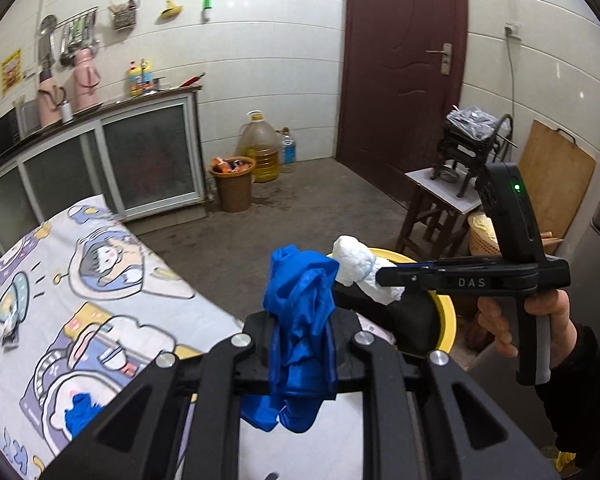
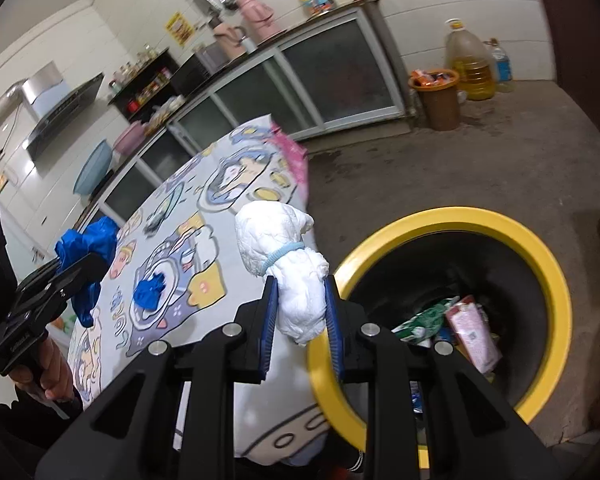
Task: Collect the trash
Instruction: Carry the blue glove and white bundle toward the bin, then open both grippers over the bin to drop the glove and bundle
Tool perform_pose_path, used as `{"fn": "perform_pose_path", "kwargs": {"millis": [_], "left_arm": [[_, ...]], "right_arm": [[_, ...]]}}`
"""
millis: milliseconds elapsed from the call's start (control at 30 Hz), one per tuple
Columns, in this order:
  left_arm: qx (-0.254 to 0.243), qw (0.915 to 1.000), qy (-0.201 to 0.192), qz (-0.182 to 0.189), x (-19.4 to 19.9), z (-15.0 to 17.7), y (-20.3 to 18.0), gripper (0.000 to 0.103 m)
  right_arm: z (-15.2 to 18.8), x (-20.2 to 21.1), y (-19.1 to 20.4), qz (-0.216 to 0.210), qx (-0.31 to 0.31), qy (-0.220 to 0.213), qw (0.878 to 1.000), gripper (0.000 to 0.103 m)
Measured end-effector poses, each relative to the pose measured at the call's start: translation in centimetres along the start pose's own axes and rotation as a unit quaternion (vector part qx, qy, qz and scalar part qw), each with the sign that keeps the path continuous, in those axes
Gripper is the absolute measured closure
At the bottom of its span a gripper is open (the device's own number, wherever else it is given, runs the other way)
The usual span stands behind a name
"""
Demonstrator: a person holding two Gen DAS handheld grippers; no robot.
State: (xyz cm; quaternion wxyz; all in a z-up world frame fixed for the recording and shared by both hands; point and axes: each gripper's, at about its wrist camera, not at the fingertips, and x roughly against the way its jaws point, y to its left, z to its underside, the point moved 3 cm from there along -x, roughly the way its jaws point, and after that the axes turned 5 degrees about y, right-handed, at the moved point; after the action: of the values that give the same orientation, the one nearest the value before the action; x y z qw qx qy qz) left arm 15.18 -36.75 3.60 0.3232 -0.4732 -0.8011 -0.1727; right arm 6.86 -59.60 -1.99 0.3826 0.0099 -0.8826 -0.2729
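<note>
Left gripper (image 1: 300, 344) clamped on a blue glove (image 1: 300, 304). Right gripper (image 2: 300, 320) clamped on a white wad (image 2: 284, 264), near the yellow-rimmed bin (image 2: 540, 248).

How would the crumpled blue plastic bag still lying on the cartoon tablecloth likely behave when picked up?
The small crumpled blue plastic bag probably weighs almost nothing, being thin film bunched loosely. It should be floppy: the similar blue bag in the left tool droops limply below the fingers. It may slip a little on the cartoon-printed tablecloth if pushed rather than pinched.
</note>
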Motion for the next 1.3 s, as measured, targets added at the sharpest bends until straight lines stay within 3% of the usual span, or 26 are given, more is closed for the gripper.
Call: {"fn": "perform_pose_path", "kwargs": {"millis": [367, 567, 1300], "left_arm": [[-0.048, 0.9986, -0.004, 0.020, -2.4, -2.5, -4.6, 0.088], [-0.061, 0.9978, -0.002, 0.027, -4.1, -3.2, -6.4, 0.088], [-0.041, 0.9966, 0.054, 0.047, -13.0, -3.9, -7.6, 0.087]], "right_arm": [[0.7, 1.0, -4.7, 0.055, -0.037, -0.018, 0.998, 0.080], [1.1, 0.8, -6.4, 0.061, -0.055, -0.017, 0.996, 0.080], [2.4, -1.0, -11.2, 0.106, -0.130, 0.010, 0.986, 0.080]]}}
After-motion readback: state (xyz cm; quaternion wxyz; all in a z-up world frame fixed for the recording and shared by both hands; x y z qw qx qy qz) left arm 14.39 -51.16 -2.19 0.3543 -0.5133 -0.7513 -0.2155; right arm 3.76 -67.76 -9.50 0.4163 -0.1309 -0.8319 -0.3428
